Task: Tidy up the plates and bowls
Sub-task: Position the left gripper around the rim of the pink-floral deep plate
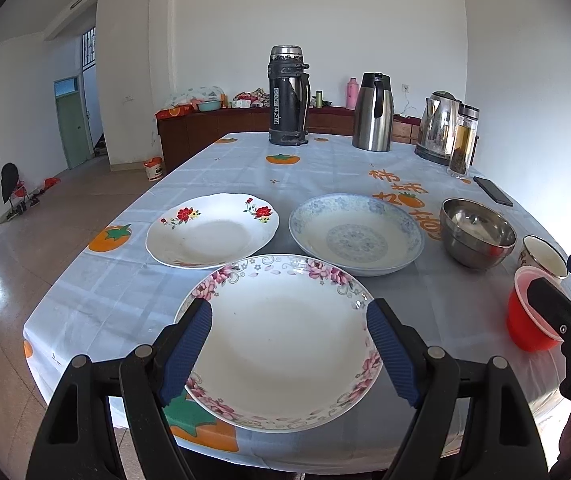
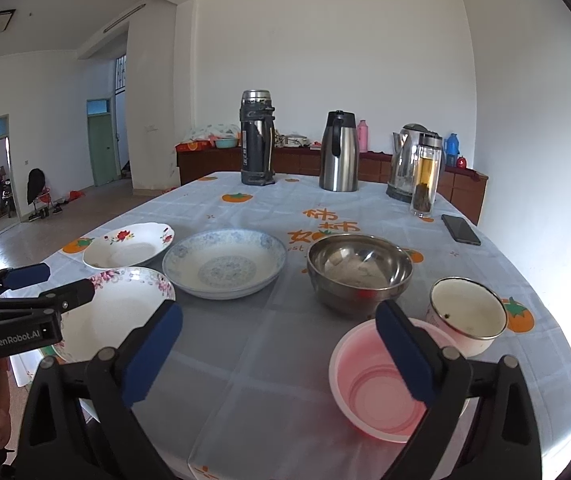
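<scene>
A: Left claw (image 1: 289,316) is up over the near edge of the table (image 1: 325,168), fingers spread wide, gripping nothing. The pink-flowered plate (image 1: 285,344) sits between its blue pads (image 1: 189,352), seen from above.

B: Take that pink-flowered plate as the marker. Just beyond it to the left, the red-flowered plate (image 1: 213,230), their rims nearly meeting. Just beyond it to the right, the blue-patterned plate (image 1: 355,234), close in as well.

A: And the bowls?

B: All to the right of the pink-flowered plate. The steel bowl (image 2: 359,272) stands beyond the blue-patterned plate's right side. Further right, the white enamel cup (image 2: 467,316). Nearest the table's front edge, the pink plastic bowl (image 2: 377,380), upright, mouth open, just beside the enamel cup.

A: The right claw (image 2: 279,320) is spread wide too, holding nothing. Its right pad (image 2: 403,356) overlaps the pink plastic bowl's rim in the right wrist view; whether it touches, I cannot tell. Its left pad hangs over bare cloth just right of the pink-flowered plate.

B: Far back from the pink-flowered plate: a black flask (image 1: 288,96), a steel jug (image 1: 373,114), an electric kettle (image 1: 439,126), a glass tea bottle (image 1: 463,142) and a dark phone (image 1: 492,191) lying flat.
</scene>
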Motion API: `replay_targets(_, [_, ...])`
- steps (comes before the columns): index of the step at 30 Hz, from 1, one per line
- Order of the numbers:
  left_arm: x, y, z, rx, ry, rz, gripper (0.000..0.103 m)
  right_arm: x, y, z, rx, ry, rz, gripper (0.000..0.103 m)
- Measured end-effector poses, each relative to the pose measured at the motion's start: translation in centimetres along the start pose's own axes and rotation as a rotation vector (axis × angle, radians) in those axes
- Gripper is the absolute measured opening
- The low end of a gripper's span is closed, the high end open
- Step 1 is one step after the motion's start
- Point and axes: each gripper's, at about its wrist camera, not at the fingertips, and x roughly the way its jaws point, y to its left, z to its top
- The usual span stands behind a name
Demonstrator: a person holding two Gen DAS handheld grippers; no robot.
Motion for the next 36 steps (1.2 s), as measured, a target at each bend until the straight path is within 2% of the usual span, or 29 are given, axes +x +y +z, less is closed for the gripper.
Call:
replay_targets(11, [0.18,0.11,-0.03,-0.002,0.002,0.002,0.082,0.30,0.06,-0.01,-0.007,0.007,0.006,0.098])
replay_targets(16, [0.28,0.18,-0.02,-0.004,0.002,0.003,0.082,0.59,0.30,-0.19,-0.016,0.019,0.011,0.094])
replay_targets(36, [0.36,0.30,-0.29,-0.004,0.005,-0.002,0.082,0.62,0.55,-0.41,-0.020,0.025,0.012,0.091])
